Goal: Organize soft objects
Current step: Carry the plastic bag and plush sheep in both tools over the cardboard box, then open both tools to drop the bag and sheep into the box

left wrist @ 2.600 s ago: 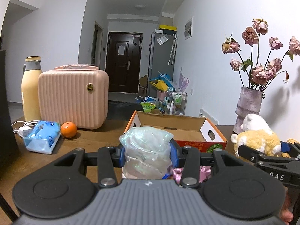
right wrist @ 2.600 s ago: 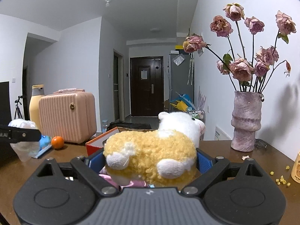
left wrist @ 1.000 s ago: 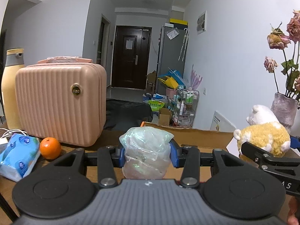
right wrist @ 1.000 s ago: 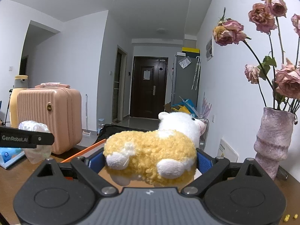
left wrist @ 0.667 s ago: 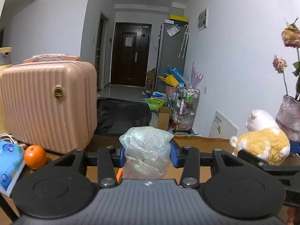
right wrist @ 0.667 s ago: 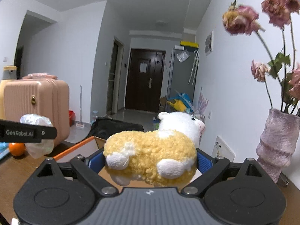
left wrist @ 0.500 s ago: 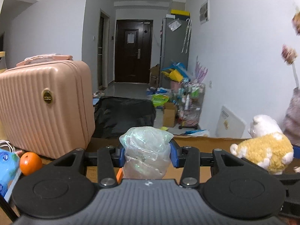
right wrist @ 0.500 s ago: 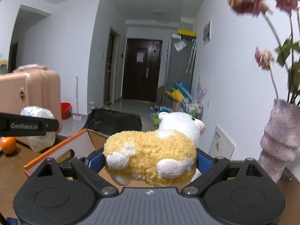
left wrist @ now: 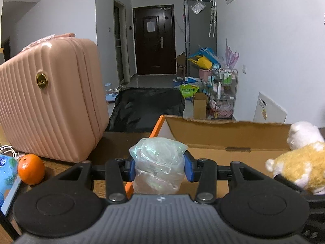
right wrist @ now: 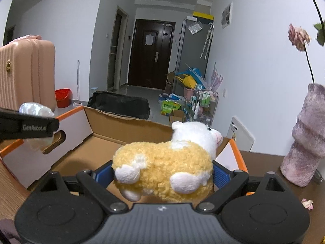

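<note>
My left gripper is shut on a crumpled clear plastic bag, its blue pads pressing both sides. It hangs over the near left corner of an open cardboard box with orange edges. My right gripper is shut on a yellow and white plush sheep, held above the box's inside near its right wall. The sheep shows at the right edge of the left wrist view. The bag and a left gripper finger show at the left of the right wrist view.
A pink ribbed suitcase stands left of the box on the wooden table, with an orange and a blue tissue pack in front. A mauve vase with dried roses stands right of the box.
Both grippers have moved forward and lower toward the box, each still holding its object. The box now fills the foreground, and the vase and roses have slid toward the right edge.
</note>
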The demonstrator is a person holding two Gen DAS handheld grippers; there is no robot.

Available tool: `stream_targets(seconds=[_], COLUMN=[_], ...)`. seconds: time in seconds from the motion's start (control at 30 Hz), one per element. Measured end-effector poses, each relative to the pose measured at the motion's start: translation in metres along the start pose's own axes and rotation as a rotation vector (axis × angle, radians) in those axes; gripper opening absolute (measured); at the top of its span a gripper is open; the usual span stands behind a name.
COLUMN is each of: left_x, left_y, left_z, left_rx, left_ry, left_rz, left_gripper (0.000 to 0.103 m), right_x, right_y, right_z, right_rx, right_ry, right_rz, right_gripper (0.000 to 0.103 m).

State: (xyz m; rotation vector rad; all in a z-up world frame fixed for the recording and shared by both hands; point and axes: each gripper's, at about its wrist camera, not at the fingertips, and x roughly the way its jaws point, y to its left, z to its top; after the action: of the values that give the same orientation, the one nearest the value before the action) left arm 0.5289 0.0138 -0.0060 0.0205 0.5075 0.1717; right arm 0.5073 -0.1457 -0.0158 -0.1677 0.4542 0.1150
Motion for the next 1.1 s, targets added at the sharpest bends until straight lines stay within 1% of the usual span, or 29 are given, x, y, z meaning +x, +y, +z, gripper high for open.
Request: stream_targets(seconds=[0.03,0.3,0.43,0.5,0.53,0.6,0.63,0.7,0.8,0.9,1.1], left_x=[0.003,0.004,0.003,0.004,0.004,0.001,-0.002,-0.009,-0.019,-0.026,-0.027], left_y=[-0.001,-0.006,-0.006,-0.004,-0.003,-0.001,-0.001,-0.001,-0.003,-0.008,-0.006], left_z=[0.0,-0.005,-0.006,-0.005,-0.005,-0.006,-0.006,-0.007,-0.008,-0.01,-0.01], left_rx=[0.003,0.03,0.026,0.023,0.023,0.02,0.018,0.019,0.03,0.046,0.032], left_ry=[0.01,0.002,-0.002,-0.008,-0.014,-0.033,-0.051,-0.084,-0.144,-0.176,-0.166], left_rz=[-0.001,0.002,-0.002,-0.007,-0.008,-0.007,-0.009,-0.005,0.002,0.006,0.001], left_gripper=[0.045,0.045,0.045,0.047,0.049,0.064,0.068,0.088,0.101,0.103,0.103], right_x=[0.001,0.01,0.013,0.013,0.012,0.013,0.013,0.012,0.013,0.012,0.01], right_y=[0.0,-0.005,-0.01,-0.01,-0.01,-0.01,-0.011,-0.012,-0.013,-0.014,-0.013], right_z=[-0.001,-0.002,-0.002,-0.002,-0.002,-0.002,-0.002,-0.002,-0.002,-0.002,-0.001], right_rx=[0.006,0.04,0.046,0.046,0.047,0.05,0.053,0.06,0.073,0.078,0.072], right_ry=[0.006,0.046,0.04,0.039,0.038,0.039,0.041,0.042,0.038,0.029,0.018], right_rz=[0.002,0.02,0.019,0.019,0.018,0.017,0.016,0.007,-0.002,-0.005,-0.01], right_gripper=[0.096,0.096,0.096,0.096,0.097,0.099,0.099,0.103,0.103,0.103,0.103])
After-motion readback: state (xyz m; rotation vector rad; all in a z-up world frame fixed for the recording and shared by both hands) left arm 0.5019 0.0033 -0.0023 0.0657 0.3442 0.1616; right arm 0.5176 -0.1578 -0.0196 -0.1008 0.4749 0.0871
